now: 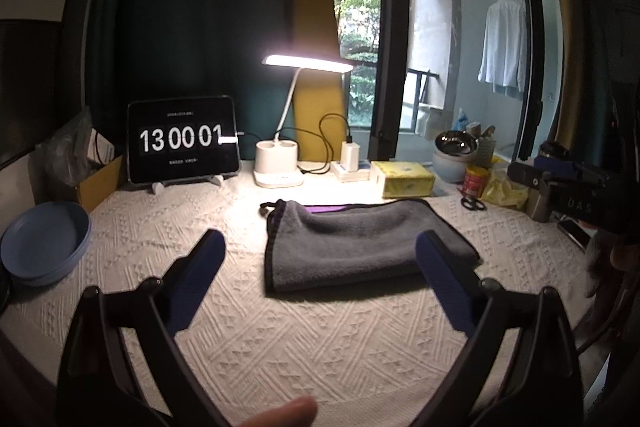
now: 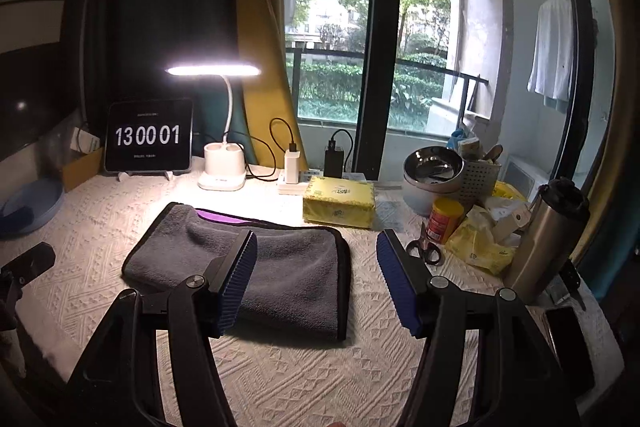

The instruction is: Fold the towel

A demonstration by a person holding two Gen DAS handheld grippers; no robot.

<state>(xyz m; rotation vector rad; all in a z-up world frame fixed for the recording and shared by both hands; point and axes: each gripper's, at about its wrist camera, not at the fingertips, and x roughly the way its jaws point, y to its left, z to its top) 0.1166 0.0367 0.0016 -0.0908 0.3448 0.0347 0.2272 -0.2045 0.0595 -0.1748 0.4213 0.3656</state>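
Left wrist: plush grey towel [image 1: 360, 247] folded on knitted cloth [image 1: 320, 347]

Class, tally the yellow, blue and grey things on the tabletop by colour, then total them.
Yellow: 2, tissue box and plastic bag
Blue: 1, basin
Grey: 1, towel
Total: 4
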